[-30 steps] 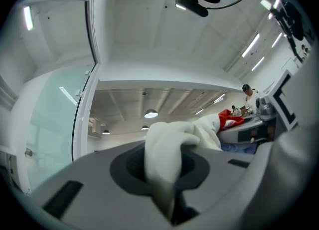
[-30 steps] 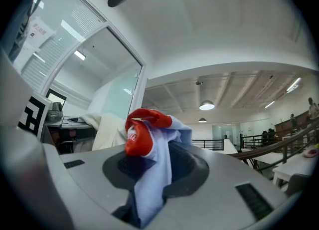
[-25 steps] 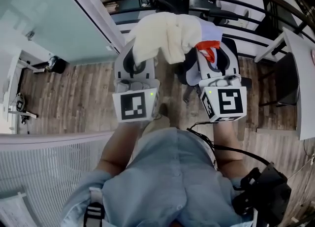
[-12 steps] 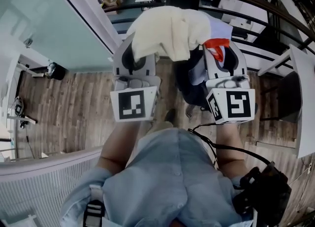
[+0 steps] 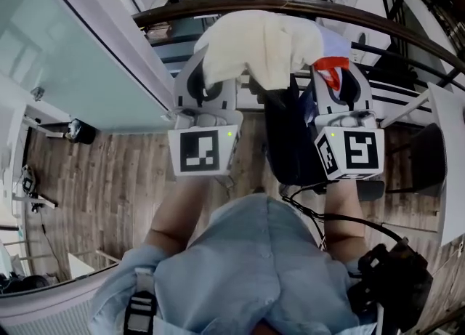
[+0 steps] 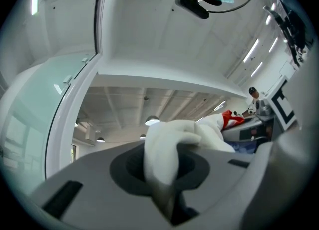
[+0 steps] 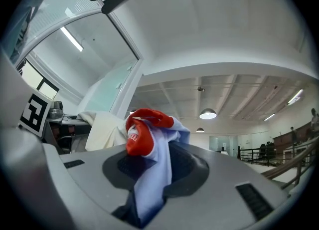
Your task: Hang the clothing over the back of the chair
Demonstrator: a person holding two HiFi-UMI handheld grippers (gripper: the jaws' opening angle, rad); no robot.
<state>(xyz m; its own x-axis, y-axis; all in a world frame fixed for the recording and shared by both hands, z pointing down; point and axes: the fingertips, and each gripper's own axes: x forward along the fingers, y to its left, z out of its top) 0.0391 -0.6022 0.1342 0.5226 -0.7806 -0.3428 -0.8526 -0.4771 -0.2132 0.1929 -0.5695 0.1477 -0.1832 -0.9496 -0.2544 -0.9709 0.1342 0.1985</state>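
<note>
A cream garment with a pale blue and red part hangs bunched between my two grippers, held high. In the head view my left gripper is shut on its cream end and my right gripper on the blue and red end. White cloth sits pinched in the left gripper. Blue fabric with a red patch is clamped in the right gripper. The black chair back stands below, between the two grippers. The fingertips are hidden by cloth.
A curved brown handrail with dark bars runs just beyond the garment. A glass wall stands at the left, and a white desk edge at the right. Wooden floor lies below, with a small black object at the left.
Both grippers have carried the garment forward and upward toward the handrail. The chair back now sits lower in the view, under the cloth and between the grippers.
</note>
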